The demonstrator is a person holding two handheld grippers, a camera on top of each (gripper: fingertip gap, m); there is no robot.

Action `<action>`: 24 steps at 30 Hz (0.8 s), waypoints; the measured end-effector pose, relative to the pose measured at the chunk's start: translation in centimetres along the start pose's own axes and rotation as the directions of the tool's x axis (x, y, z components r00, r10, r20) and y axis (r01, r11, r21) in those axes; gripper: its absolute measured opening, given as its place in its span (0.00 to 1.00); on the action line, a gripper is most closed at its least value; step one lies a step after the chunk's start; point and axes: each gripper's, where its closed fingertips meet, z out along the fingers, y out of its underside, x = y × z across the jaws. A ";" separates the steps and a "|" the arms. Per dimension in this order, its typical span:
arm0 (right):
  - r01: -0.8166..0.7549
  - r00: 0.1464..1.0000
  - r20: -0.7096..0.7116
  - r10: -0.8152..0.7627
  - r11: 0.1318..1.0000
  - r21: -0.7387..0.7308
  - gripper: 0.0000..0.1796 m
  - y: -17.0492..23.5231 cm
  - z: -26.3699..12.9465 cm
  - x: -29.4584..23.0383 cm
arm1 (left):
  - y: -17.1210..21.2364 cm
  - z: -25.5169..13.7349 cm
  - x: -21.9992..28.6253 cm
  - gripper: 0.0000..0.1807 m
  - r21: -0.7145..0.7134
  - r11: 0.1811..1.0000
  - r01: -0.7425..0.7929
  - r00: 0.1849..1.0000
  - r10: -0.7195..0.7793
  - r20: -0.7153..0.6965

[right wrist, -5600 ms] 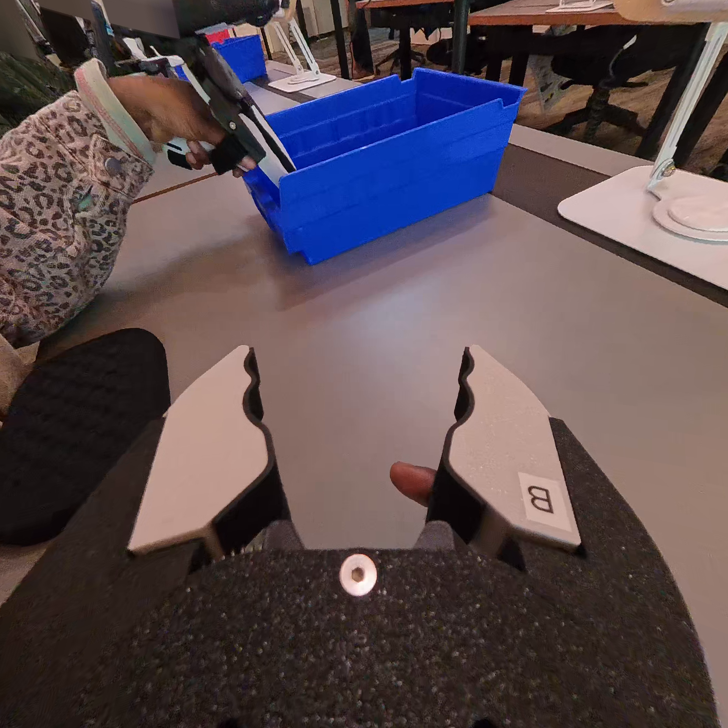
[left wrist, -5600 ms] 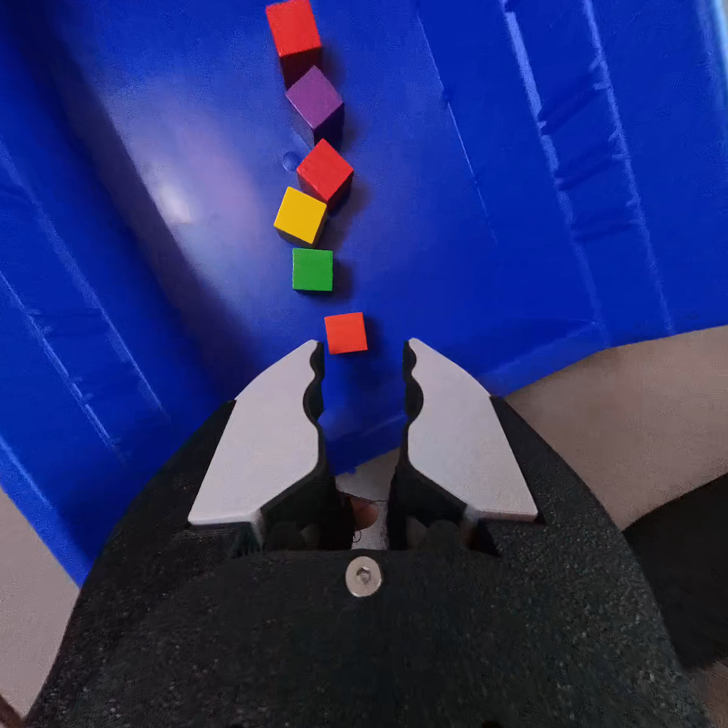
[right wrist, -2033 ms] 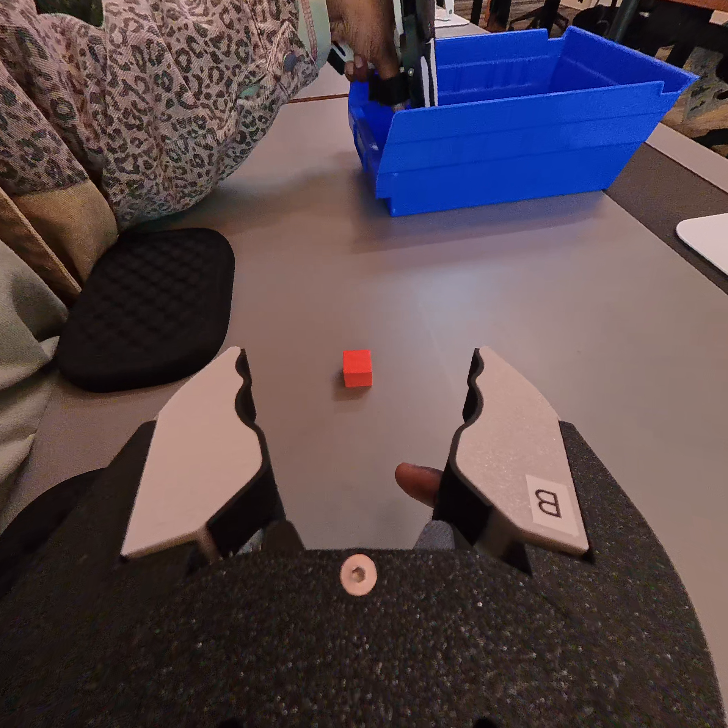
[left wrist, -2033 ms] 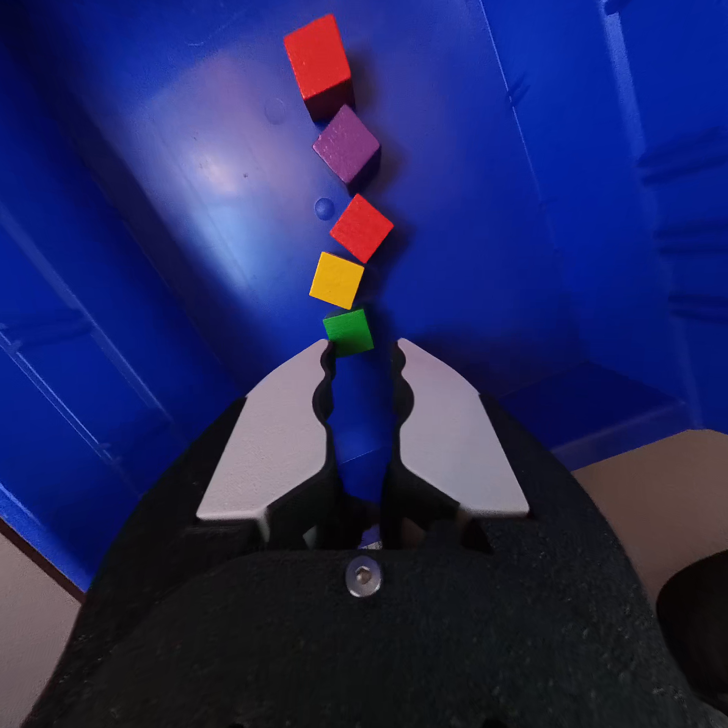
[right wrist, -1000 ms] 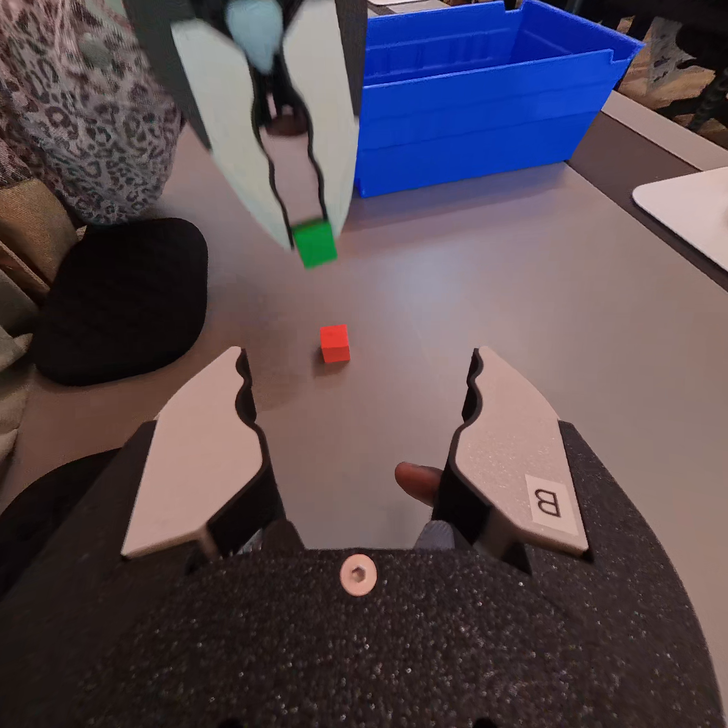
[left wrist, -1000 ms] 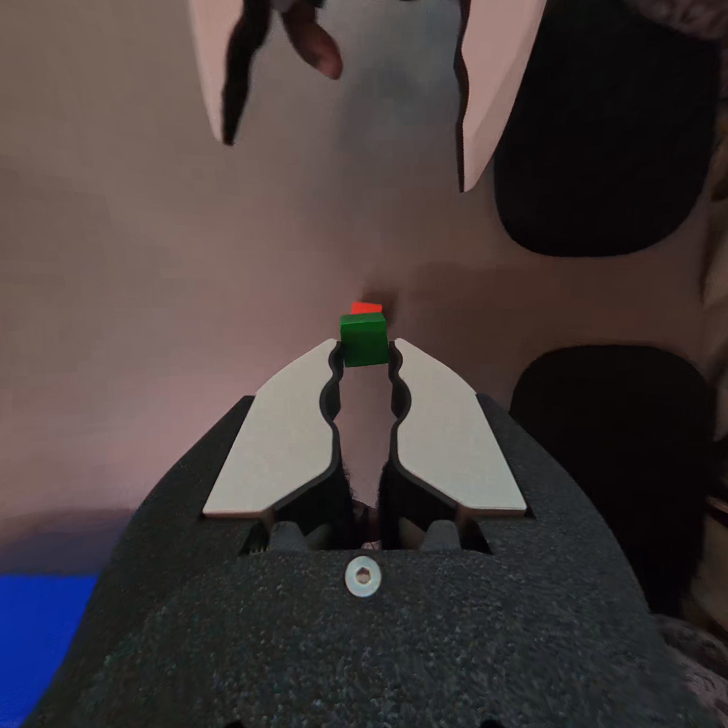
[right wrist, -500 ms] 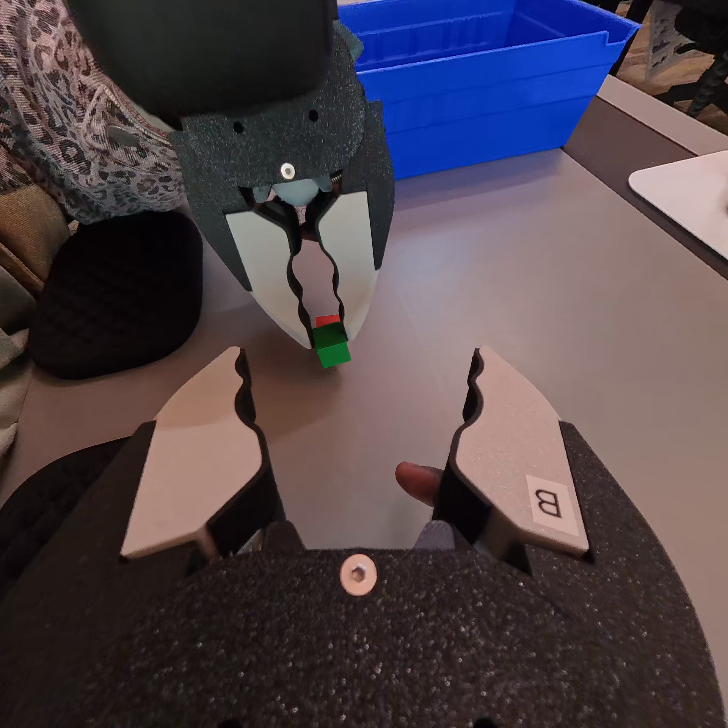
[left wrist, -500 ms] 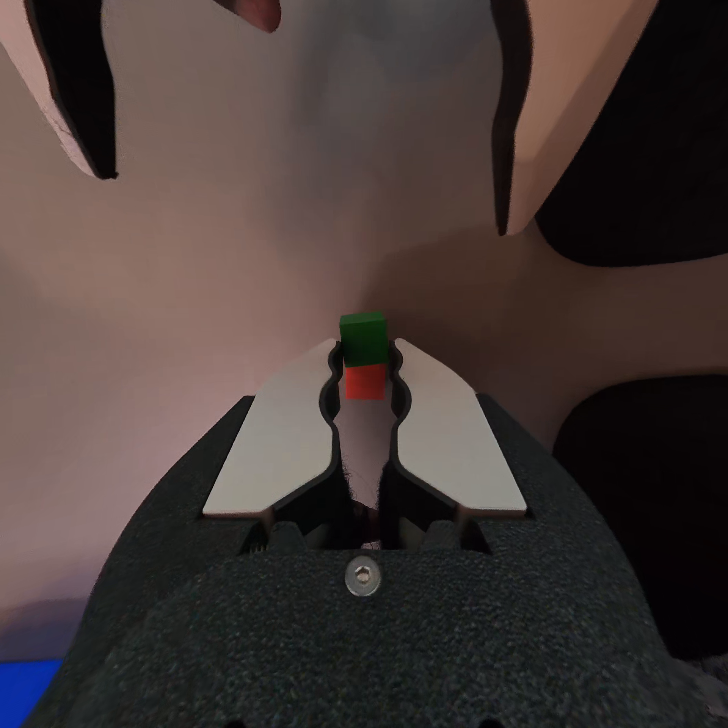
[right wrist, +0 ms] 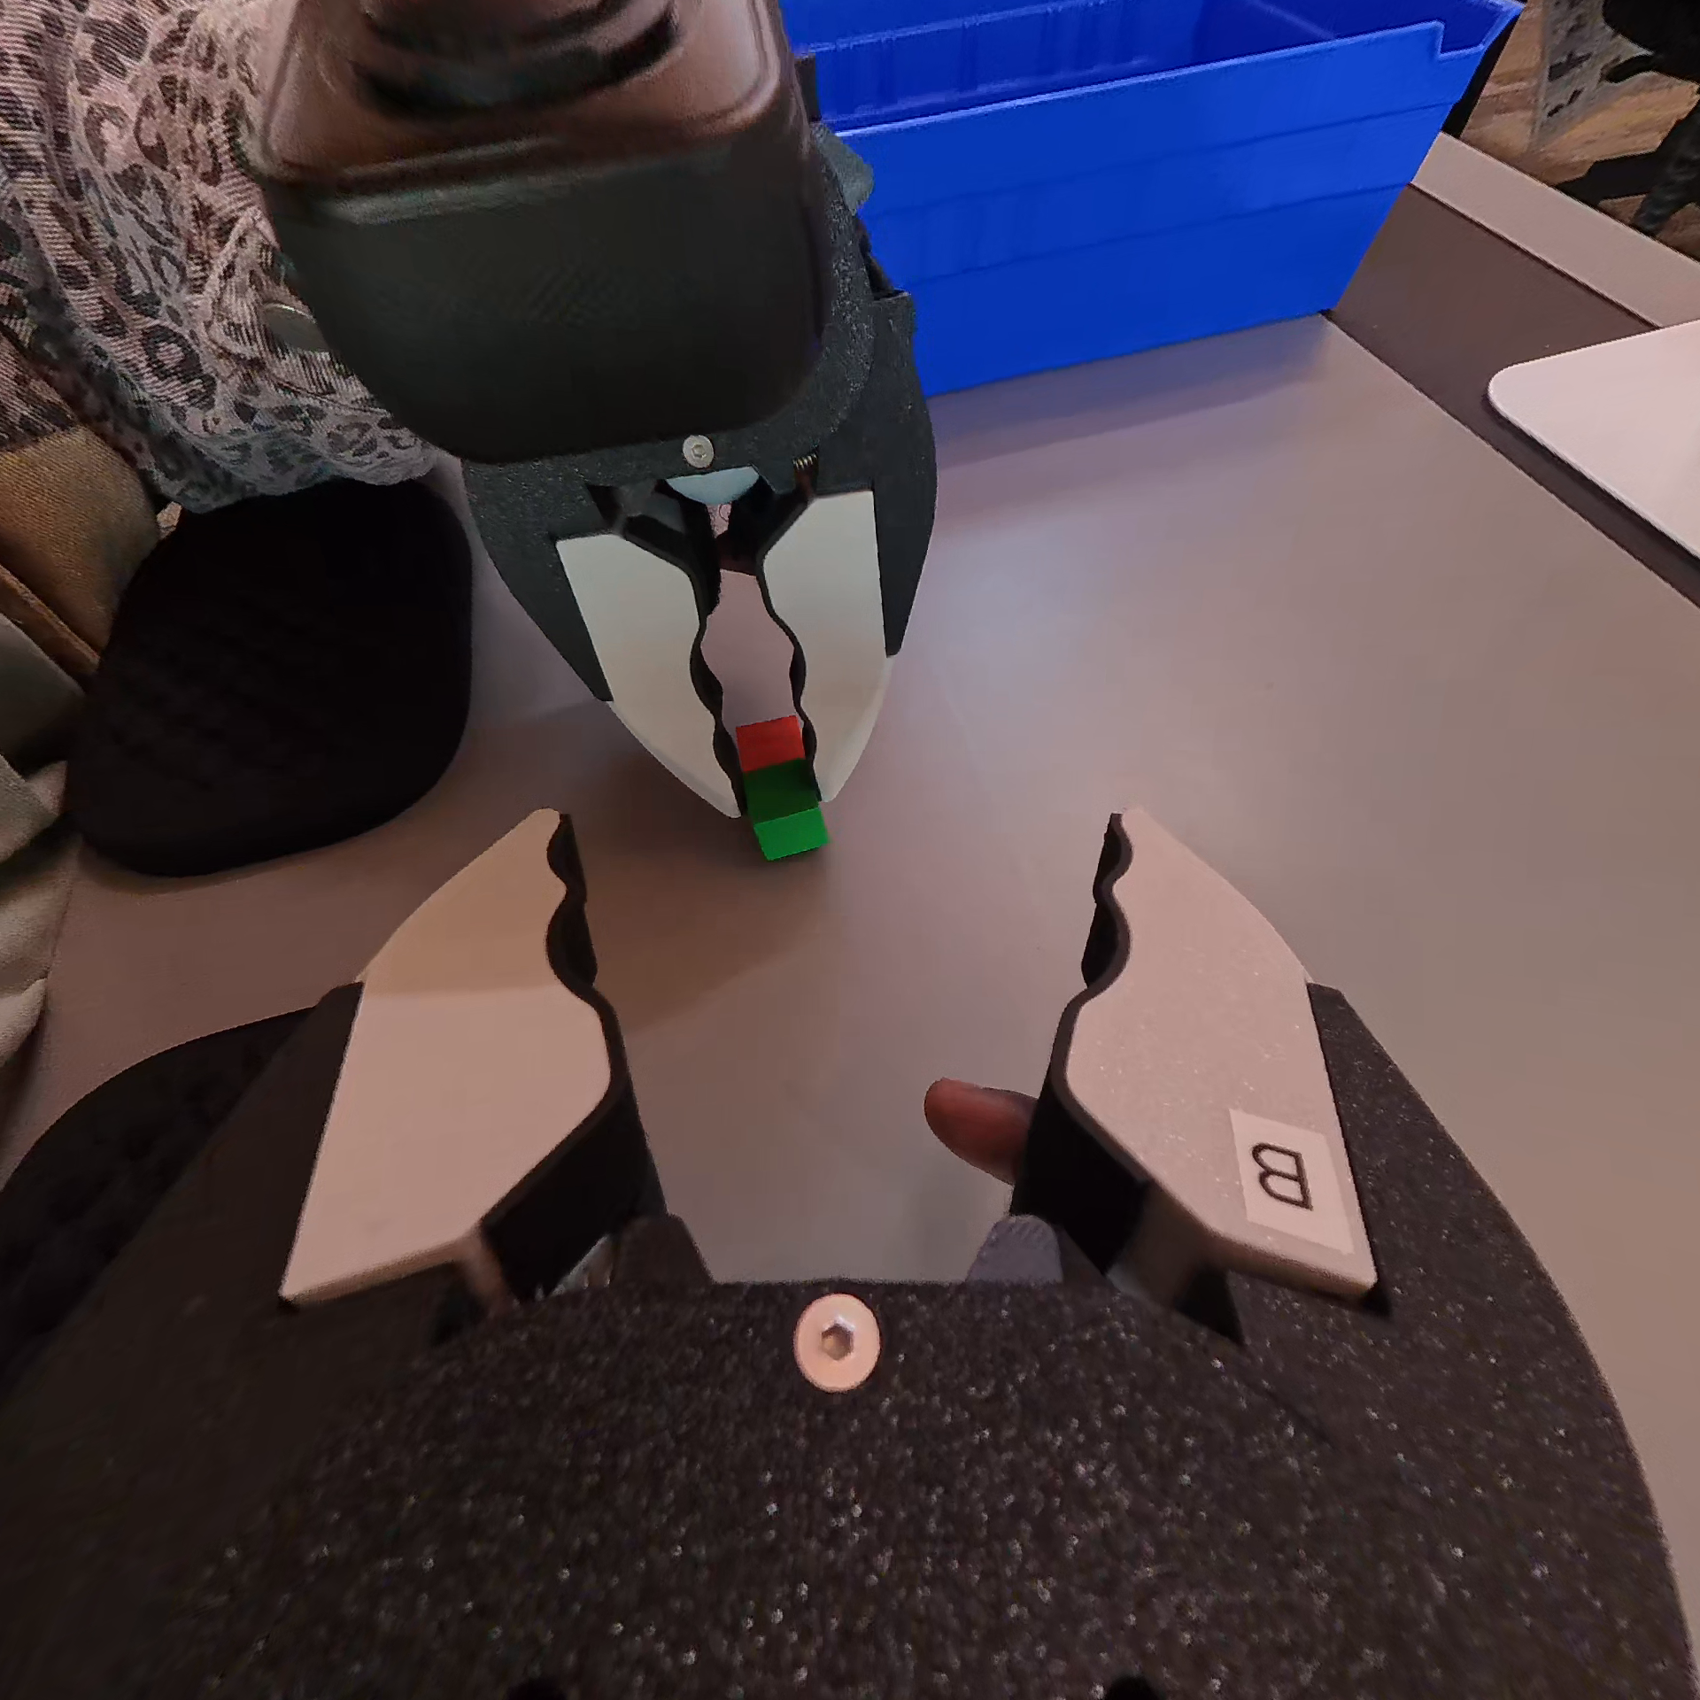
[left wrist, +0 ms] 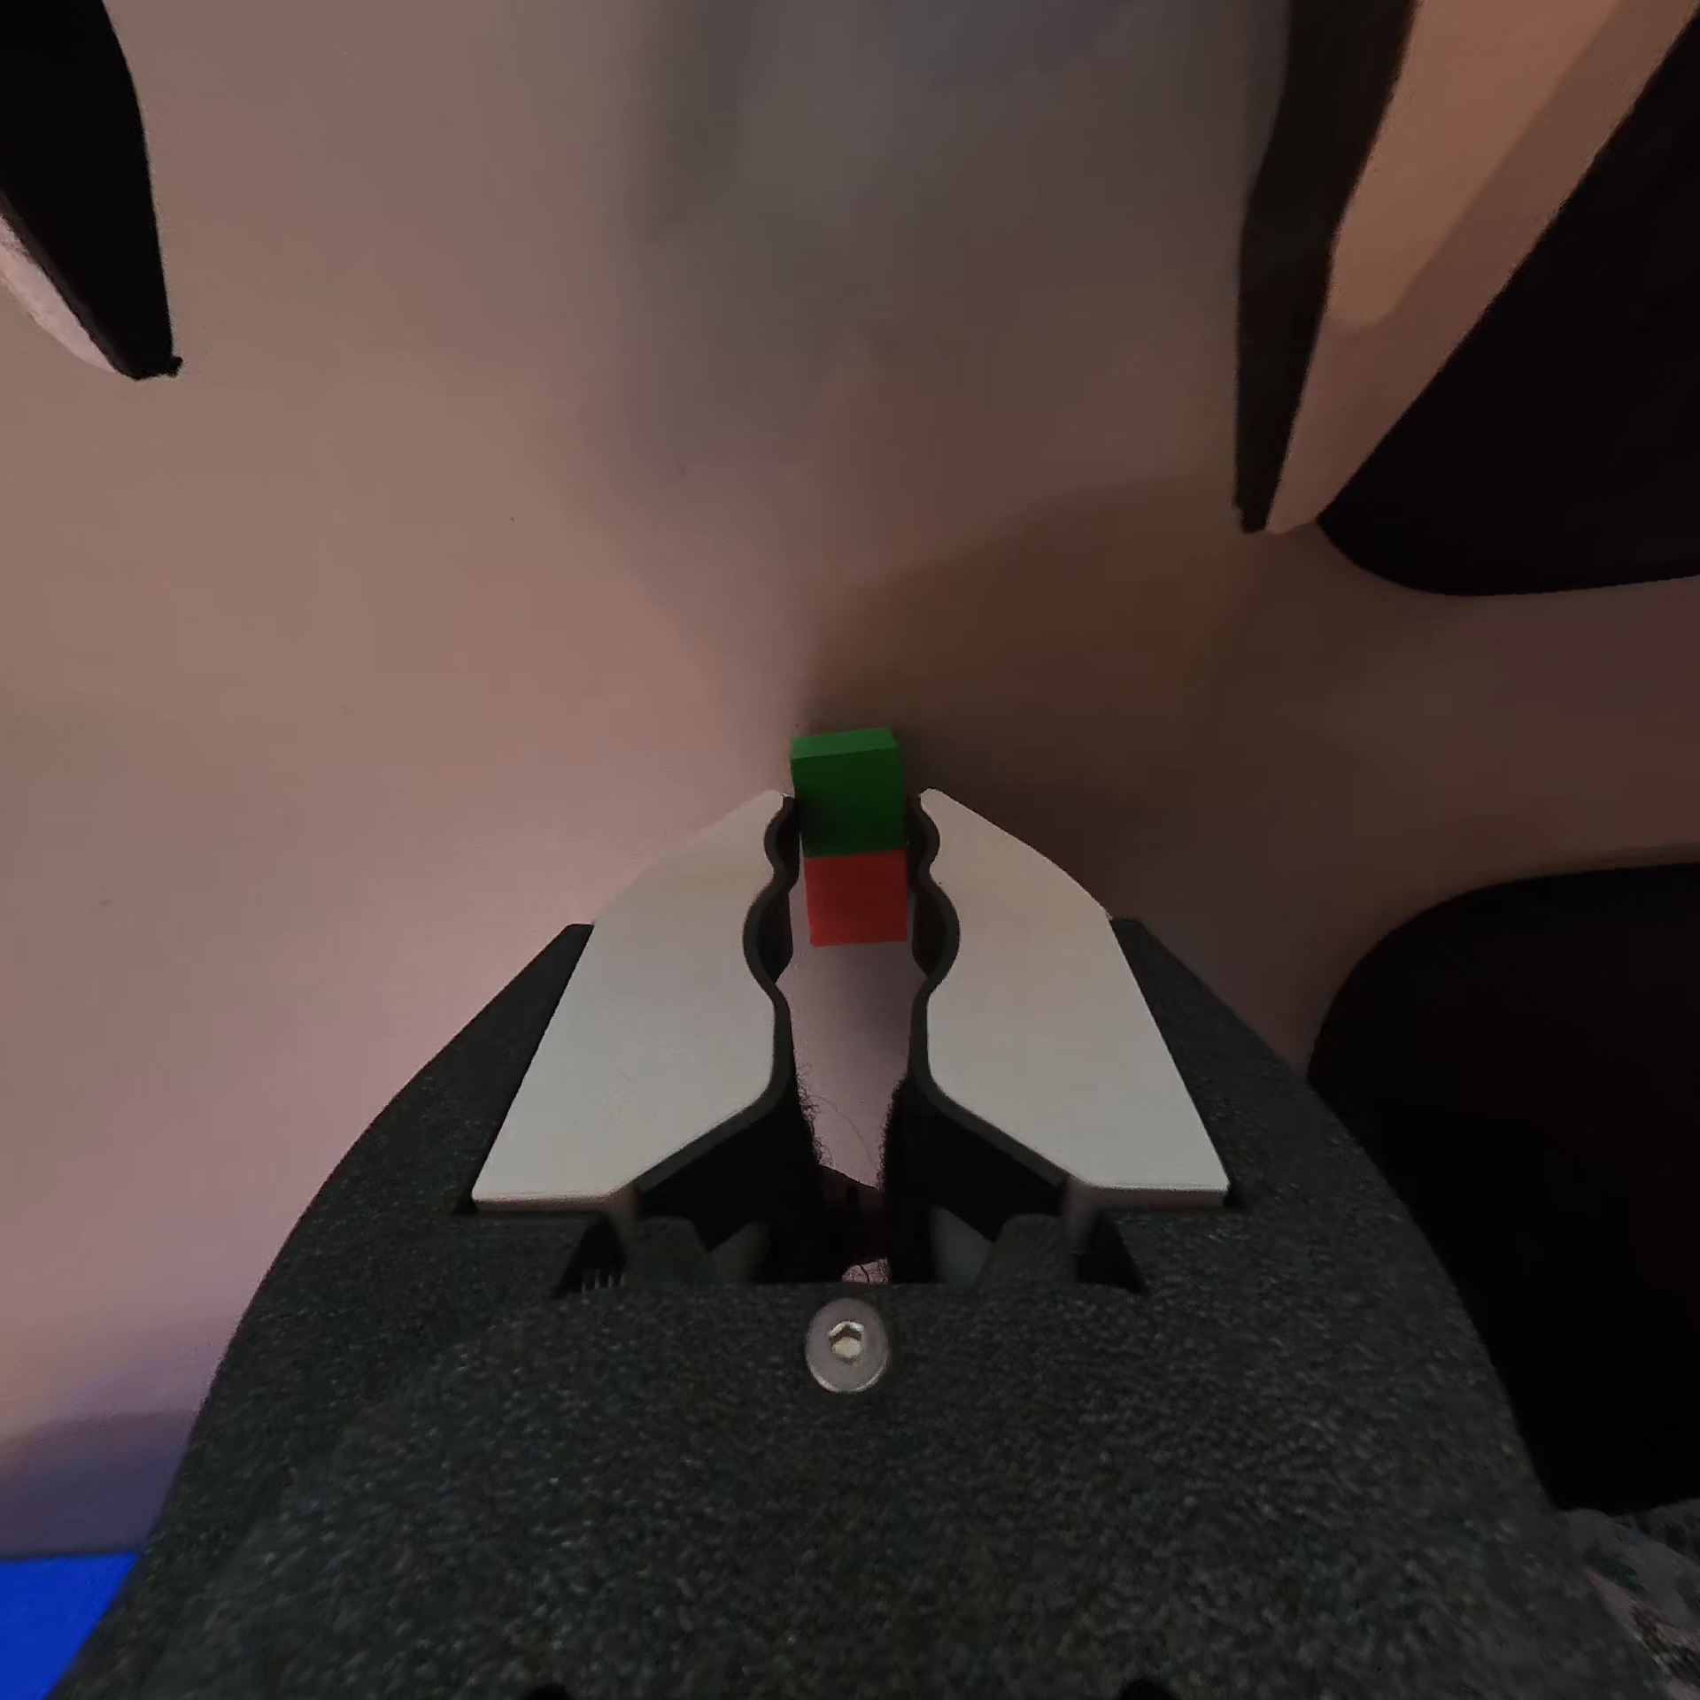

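The grey bench (right wrist: 1242, 662) fills most of what I see, and toward its far edge sits the blue bin (right wrist: 1131, 184), with the corner of a white base plate (right wrist: 1619, 414) at the right edge. Two black textured pads (right wrist: 267, 671) lie along the near left edge, next to a leopard-print sleeve (right wrist: 120, 276). My right claw (right wrist: 832, 865) hangs low over the bench near its front edge, released, its jaws standing wide apart with nothing between them; a fingertip (right wrist: 975, 1136) shows behind the right jaw, which carries a small white sticker (right wrist: 1283, 1187). My left claw (left wrist: 851, 809) points down at the bench from the far side, facing the right one, and is clenched on the green cube (left wrist: 848, 791), gripping it by its two sides right at the fingertips. The green cube is out in the open middle of the bench, well clear of the bin, directly against the red cube (left wrist: 855, 897), which lies between the left claw's jaws a little deeper in. I cannot tell whether the green cube is resting on the bench or held just off it.
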 end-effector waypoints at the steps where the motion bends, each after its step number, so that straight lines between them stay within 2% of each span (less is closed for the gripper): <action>1: 0.000 1.000 0.000 0.000 1.000 -0.002 0.59 0.0 0.0 0.0 | 0.0 0.0 0.0 0.12 -0.002 1.000 0.003 1.000 -0.003 -0.002; 5: -0.001 1.000 0.005 0.001 1.000 -0.008 0.59 0.2 0.1 -0.1 | 0.2 0.2 -0.1 0.13 -0.001 1.000 0.018 1.000 -0.018 -0.009; 10: 0.000 1.000 0.016 0.000 1.000 -0.018 0.57 0.2 0.3 -0.2 | 0.6 -0.6 -0.2 0.18 0.014 0.999 0.050 0.999 -0.050 0.001; 16: 0.057 0.996 0.071 -0.053 0.997 -0.053 0.36 1.0 1.9 -1.0 | 2.5 -1.4 -0.1 0.19 0.070 0.988 0.137 0.990 -0.138 0.005; 24: 0.137 0.988 0.093 -0.125 0.980 -0.142 0.27 2.5 4.6 -1.4 | 2.8 -0.3 -0.1 0.16 0.125 0.986 0.113 0.994 -0.113 -0.006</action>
